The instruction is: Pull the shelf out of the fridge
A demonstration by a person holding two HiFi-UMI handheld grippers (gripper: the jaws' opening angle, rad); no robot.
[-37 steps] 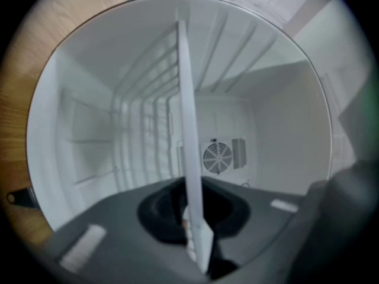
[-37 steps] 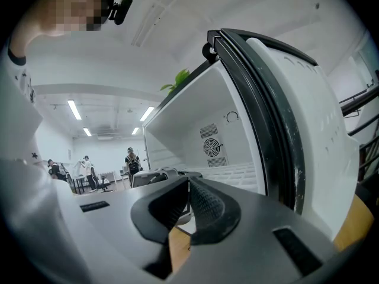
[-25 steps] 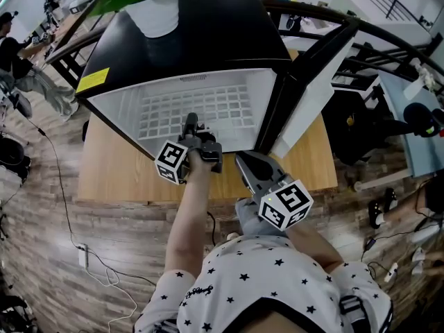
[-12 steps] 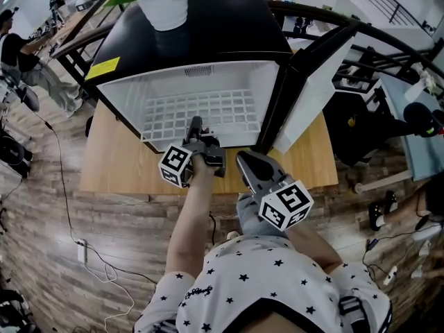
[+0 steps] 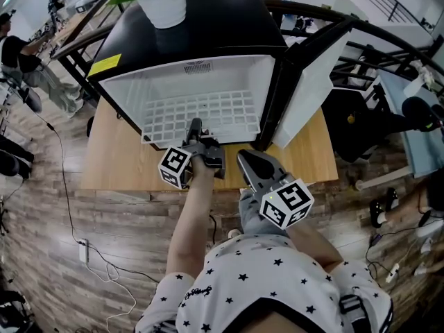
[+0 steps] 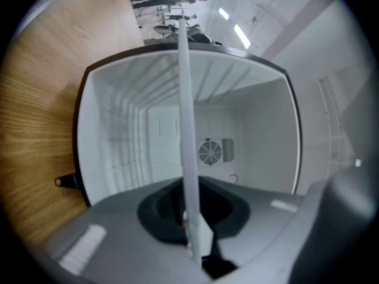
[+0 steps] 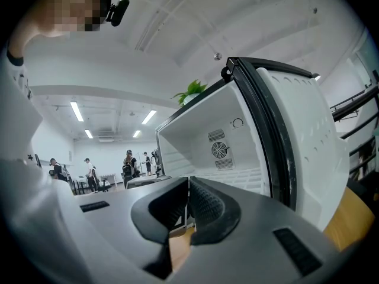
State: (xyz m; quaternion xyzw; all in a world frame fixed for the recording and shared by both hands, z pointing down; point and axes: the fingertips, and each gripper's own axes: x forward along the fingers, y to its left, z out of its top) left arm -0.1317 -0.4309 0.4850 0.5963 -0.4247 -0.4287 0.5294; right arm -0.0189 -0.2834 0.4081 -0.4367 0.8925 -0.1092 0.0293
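Note:
A black mini fridge (image 5: 201, 33) stands on a wooden table (image 5: 114, 161) with its door (image 5: 305, 89) swung open to the right. Its white wire shelf (image 5: 208, 113) lies flat in the white interior, the front edge level with the opening. My left gripper (image 5: 195, 129) is shut on the middle of that front edge. In the left gripper view the shelf (image 6: 185, 111) runs edge-on as a thin white strip out of the jaws of the left gripper (image 6: 192, 229). My right gripper (image 5: 244, 159) hangs just right of it, above the table's front edge, shut and empty; its right gripper (image 7: 188, 188) jaws meet.
A white plant pot (image 5: 163, 5) sits on the fridge top. The open door (image 7: 302, 135) stands close on my right. A cable (image 5: 69, 207) trails over the wood floor at the left. People (image 5: 21, 54) stand far off at the left.
My left gripper has drawn back toward me with the shelf edge in its jaws, and the shelf has slid a little way out. The right gripper has stayed put.

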